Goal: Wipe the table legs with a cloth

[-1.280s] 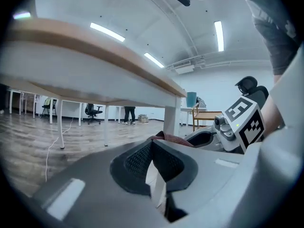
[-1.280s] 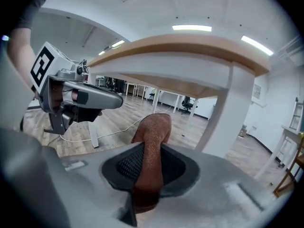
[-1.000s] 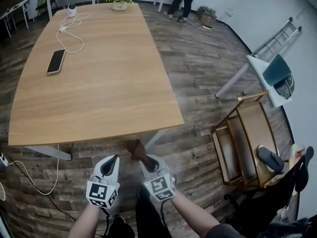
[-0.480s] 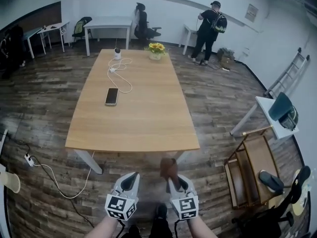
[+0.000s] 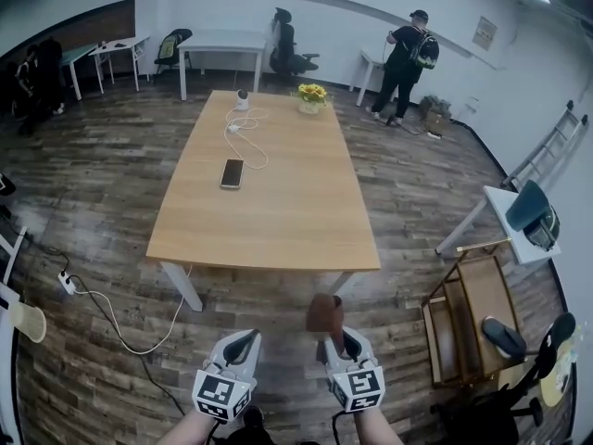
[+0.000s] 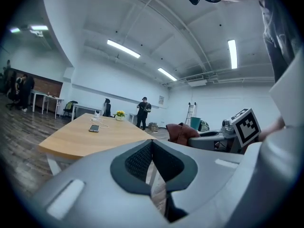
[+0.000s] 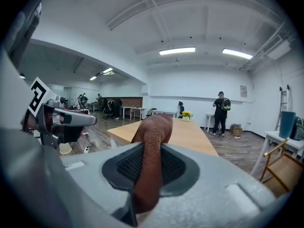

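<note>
Right gripper view: right gripper pinches a rust-brown terry cloth — left gripper is closed, empty. Rubbing the white table leg could tug the cloth free.

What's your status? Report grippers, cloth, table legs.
Left gripper shut, empty. Right gripper shut on brown cloth. Cloth short of table legs, no contact. White cable on floor by near-left leg.

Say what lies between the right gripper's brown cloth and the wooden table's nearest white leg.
Head view: only bare plank floor separates brown cloth from white leg.
</note>
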A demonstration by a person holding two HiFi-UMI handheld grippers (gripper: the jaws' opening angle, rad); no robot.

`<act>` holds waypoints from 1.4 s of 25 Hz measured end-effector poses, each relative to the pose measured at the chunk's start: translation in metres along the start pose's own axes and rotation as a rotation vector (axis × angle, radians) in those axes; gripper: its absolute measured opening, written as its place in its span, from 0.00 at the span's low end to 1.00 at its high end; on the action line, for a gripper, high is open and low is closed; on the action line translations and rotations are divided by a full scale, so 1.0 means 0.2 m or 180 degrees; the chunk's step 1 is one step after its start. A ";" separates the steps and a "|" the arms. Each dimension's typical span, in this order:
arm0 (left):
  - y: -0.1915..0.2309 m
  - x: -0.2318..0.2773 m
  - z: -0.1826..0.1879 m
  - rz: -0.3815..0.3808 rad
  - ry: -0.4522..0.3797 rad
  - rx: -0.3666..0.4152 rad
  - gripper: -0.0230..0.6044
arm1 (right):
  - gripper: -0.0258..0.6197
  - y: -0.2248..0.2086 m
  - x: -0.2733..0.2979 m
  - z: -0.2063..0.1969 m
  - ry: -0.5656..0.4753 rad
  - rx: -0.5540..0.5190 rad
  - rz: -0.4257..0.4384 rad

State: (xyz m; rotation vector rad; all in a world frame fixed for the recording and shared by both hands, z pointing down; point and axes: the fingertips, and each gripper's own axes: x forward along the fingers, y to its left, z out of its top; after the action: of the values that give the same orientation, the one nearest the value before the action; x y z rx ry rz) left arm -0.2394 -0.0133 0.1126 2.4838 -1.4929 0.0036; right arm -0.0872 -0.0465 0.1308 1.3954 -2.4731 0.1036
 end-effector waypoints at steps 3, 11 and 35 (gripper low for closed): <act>-0.08 -0.01 -0.01 0.0033 -0.0002 0.0035 0.07 | 0.14 0.02 -0.04 0.02 -0.0086 0.0062 0.0131; -0.42 -0.18 -0.10 0.0220 -0.0032 -0.0057 0.07 | 0.14 0.03 -0.39 -0.12 -0.0009 0.0076 0.0561; -1.26 -0.76 -0.31 0.0417 -0.0157 -0.0089 0.07 | 0.14 -0.01 -1.48 -0.42 -0.0166 0.0036 0.0307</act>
State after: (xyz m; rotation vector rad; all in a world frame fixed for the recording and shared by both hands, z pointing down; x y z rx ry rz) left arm -0.0851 0.2435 0.1021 2.3763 -1.6616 -0.0551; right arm 0.0759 0.2147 0.1241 1.2988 -2.5866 0.1031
